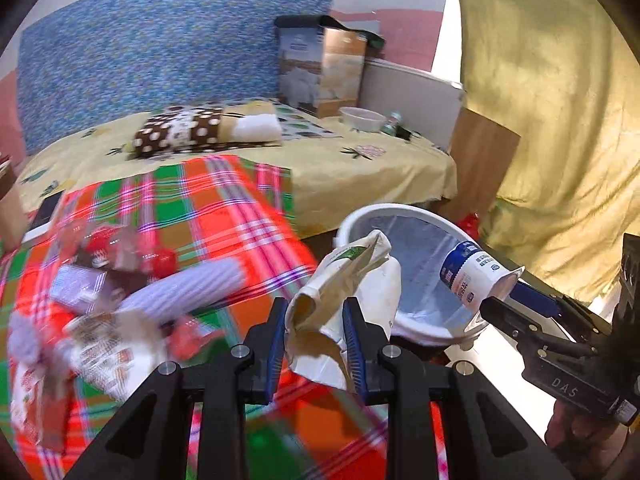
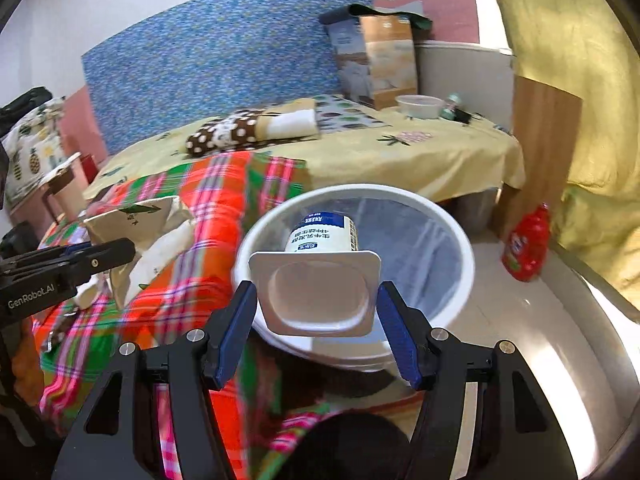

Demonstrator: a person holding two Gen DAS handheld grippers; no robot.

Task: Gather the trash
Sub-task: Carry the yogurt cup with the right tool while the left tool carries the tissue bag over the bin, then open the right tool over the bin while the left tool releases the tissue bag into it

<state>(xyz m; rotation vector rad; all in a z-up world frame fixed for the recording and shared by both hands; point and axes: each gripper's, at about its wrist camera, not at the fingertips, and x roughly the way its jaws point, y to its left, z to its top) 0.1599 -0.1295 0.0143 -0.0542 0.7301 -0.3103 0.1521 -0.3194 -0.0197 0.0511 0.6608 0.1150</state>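
My left gripper (image 1: 316,312) is shut on a crumpled white paper carton (image 1: 340,276) and holds it above the plaid cloth, just left of a white bin (image 1: 400,209). The bin has a clear liner. My right gripper (image 2: 316,300) is shut on a white and blue yogurt cup (image 2: 320,236), its pads pressing on the square rim. The cup lies on its side over the bin (image 2: 469,268), bottom pointing away. The right gripper (image 1: 504,300) and the yogurt cup (image 1: 476,276) also show at the right of the left wrist view. In the right wrist view, the left gripper (image 2: 120,250) and carton (image 2: 140,232) are at the left.
Several blurred wrappers and a pale ribbed tube (image 1: 188,288) lie on the plaid cloth (image 1: 224,216). Behind is a bed with a yellow sheet (image 2: 400,160), a printed box (image 2: 376,60) and a bowl (image 2: 420,105). A red bottle (image 2: 526,244) stands on the floor right of the bin.
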